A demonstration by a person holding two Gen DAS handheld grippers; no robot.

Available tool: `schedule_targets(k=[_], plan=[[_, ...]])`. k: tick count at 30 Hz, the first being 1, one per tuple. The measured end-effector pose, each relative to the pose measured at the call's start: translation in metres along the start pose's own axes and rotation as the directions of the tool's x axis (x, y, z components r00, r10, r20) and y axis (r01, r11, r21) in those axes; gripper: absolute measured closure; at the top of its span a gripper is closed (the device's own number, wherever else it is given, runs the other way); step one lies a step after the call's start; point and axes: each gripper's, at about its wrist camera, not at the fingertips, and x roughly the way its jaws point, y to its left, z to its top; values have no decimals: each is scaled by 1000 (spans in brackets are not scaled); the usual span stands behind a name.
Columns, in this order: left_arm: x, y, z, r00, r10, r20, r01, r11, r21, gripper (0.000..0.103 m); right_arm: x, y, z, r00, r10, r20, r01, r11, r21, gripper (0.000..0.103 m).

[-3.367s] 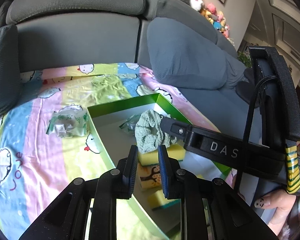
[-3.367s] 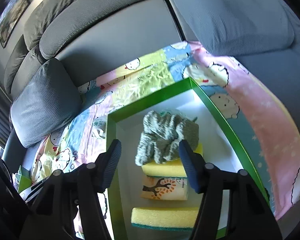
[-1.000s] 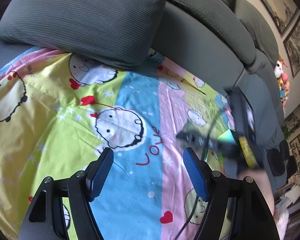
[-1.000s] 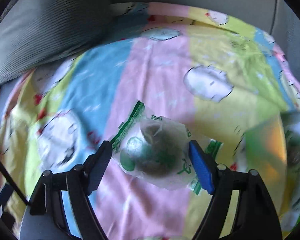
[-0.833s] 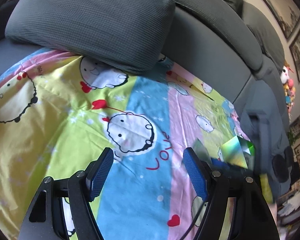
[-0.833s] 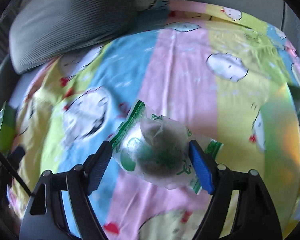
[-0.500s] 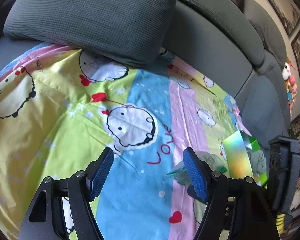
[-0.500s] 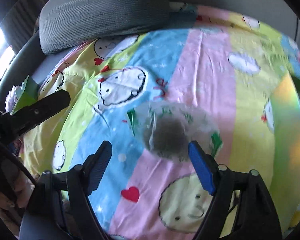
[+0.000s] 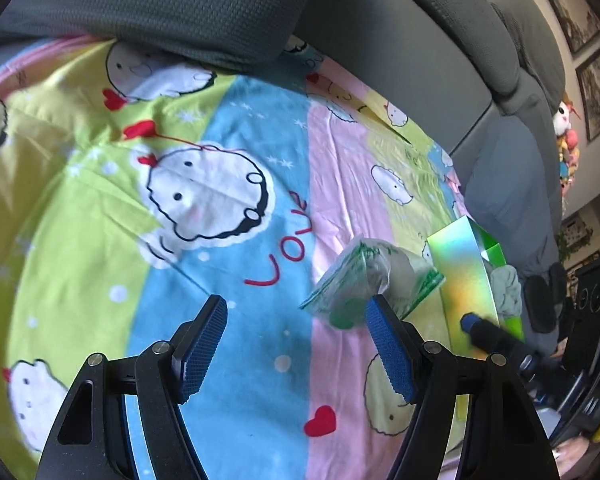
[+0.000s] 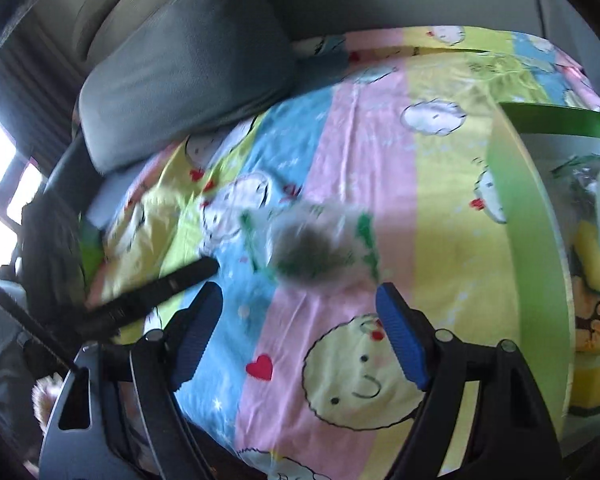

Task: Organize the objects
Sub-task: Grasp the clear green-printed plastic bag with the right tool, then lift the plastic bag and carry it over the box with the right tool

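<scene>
- Clear green-printed packet (image 10: 320, 248) lies on the striped cartoon sheet (image 10: 364, 152), beside the green box (image 10: 540, 240).
- Right gripper (image 10: 300, 336): jaws opening, empty.
- Left gripper (image 9: 296, 344): released, empty.

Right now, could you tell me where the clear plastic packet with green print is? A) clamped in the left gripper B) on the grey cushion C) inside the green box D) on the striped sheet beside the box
D: the packet lies on the sheet, just outside the green box.

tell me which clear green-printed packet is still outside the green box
The packet lying on the pink stripe of the sheet, left of the green box. The other packet is inside it.
</scene>
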Motion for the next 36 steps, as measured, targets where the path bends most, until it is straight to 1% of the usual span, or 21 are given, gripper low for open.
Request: schedule_targets(k=[2,5,7,9,12,14,17,20,23,25,26,27,28,30,31,33,34,36], plan=[[2,-1,1,1000,-24,9,25,1000,-5,30,-2,-6,9,1000,-3,18,2,999,42,20],[4,-3,1,999,-38,36,38,999,4,30,6,-12,22,1000,-18,18,17,997,74,20],[9,-8,-1,999,-32,38,31,999,27,30,21,-15,29,1000,-14,-16,15,996,93,20],[17,-13,-3,1000,-24,16,23,998,56,30,38,-17,32,998,4,-60,3,993,116,20],[26,-19,-8,1000,-10,-8,11,996,89,30,52,-20,28,997,15,-75,-6,993,117,20],[29,-20,-10,1000,-12,-8,12,995,102,30,59,-23,23,996,17,-91,-7,993,115,20],[32,-21,-9,1000,-32,1,31,994,108,30,67,-35,21,993,59,-98,-43,986,158,20],[38,-20,-9,997,-83,-9,83,990,114,30,71,-44,20,992,95,-87,-76,977,198,20],[47,-20,-11,997,-78,-20,80,989,122,30,78,-47,19,987,134,-91,-111,969,221,20],[50,-24,-14,997,-80,-12,81,985,152,37,81,-45,19,985,151,-84,-130,967,220,21],[50,-28,-15,997,-80,-6,79,982,172,41,81,-44,20,985,154,-75,-135,968,213,25],[50,-30,-16,998,-66,-1,65,980,187,42,82,-43,20,983,168,-69,-150,966,210,30],[50,-32,-16,998,-57,3,56,979,199,43,83,-43,20,981,183,-70,-165,963,214,30],[49,-35,-18,998,-62,2,60,973,224,53,85,-44,18,978,198,-69,-178,957,227,32],[48,-36,-19,998,-63,1,61,971,233,54,84,-43,18,978,201,-63,-182,957,225,33],[43,-41,-20,998,-62,9,58,966,250,57,82,-43,16,974,217,-64,-196,952,236,38],[39,-43,-21,998,-64,16,57,964,259,57,79,-44,14,969,238,-64,-214,942,257,38],[28,-51,-22,996,-74,39,60,956,286,58,70,-41,15,969,243,-49,-225,946,235,38]])
